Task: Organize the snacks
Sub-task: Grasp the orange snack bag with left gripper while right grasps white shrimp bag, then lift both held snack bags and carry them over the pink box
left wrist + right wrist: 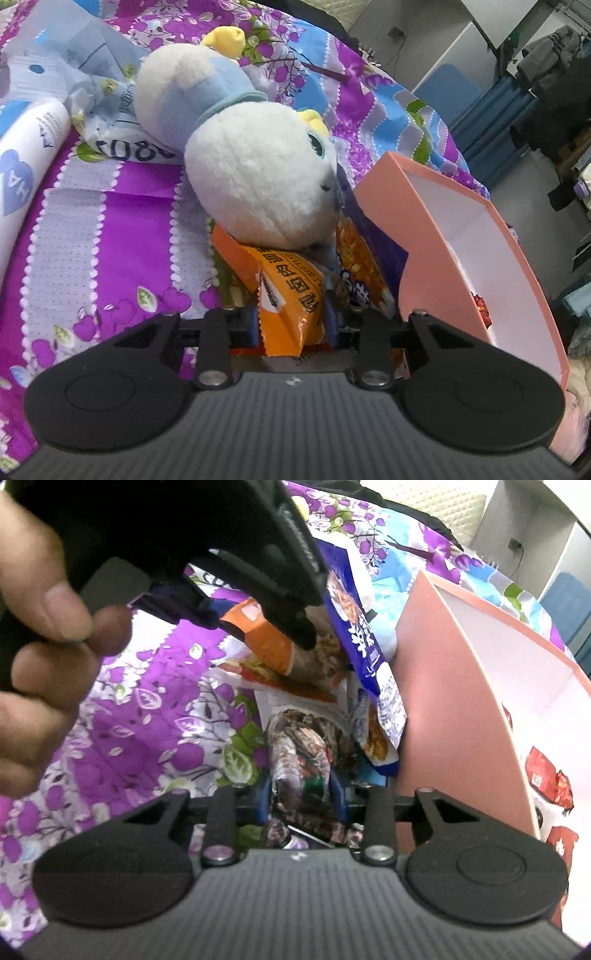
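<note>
**Both grippers clamped on snack packets beside the pink box**

My left gripper (pixel 293 325) pinches the orange packet (pixel 286 291), its long axis running away from me under the plush toy (pixel 255 181). My right gripper (pixel 301 797) pinches the dark patterned packet (pixel 306 753), lengthwise too, on the bedspread (pixel 147 746) beside the pink box (pixel 454 686).

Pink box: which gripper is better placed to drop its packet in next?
Right, probably. The right gripper grips the dark patterned packet beside the pink box. The left gripper's orange packet sits farther off, under the plush toy.

Orange packet (pixel 291 299) partly under plush (pixel 258 173)
</note>
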Action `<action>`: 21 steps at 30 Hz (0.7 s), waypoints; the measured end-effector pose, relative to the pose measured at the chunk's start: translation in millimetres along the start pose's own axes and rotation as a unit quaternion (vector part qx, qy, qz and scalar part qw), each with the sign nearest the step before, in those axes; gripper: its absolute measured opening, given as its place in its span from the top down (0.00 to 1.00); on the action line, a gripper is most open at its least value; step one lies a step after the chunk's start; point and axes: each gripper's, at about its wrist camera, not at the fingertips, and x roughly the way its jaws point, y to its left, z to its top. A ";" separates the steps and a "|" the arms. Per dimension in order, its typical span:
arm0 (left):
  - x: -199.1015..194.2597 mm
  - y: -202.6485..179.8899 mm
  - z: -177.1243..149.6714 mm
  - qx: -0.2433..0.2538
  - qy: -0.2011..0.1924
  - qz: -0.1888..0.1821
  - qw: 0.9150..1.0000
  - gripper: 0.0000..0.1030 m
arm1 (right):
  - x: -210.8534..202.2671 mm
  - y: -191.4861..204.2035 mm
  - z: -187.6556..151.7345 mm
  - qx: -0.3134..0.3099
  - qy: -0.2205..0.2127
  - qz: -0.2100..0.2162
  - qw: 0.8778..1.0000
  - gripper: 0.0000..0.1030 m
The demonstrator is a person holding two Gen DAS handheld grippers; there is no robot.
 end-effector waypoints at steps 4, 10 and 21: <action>-19.0 -0.7 -6.5 0.000 -0.008 0.011 1.000 0.68 | -16.0 5.0 -6.6 -0.001 -0.002 0.014 1.000 0.67; -60.1 -6.2 -24.7 0.007 -0.022 0.037 0.999 0.68 | -40.2 16.6 -19.0 -0.007 -0.002 0.037 0.999 0.67; -142.7 -3.0 -84.9 -0.011 -0.045 0.086 0.995 0.68 | -89.2 23.1 -46.7 0.000 -0.003 0.072 0.997 0.67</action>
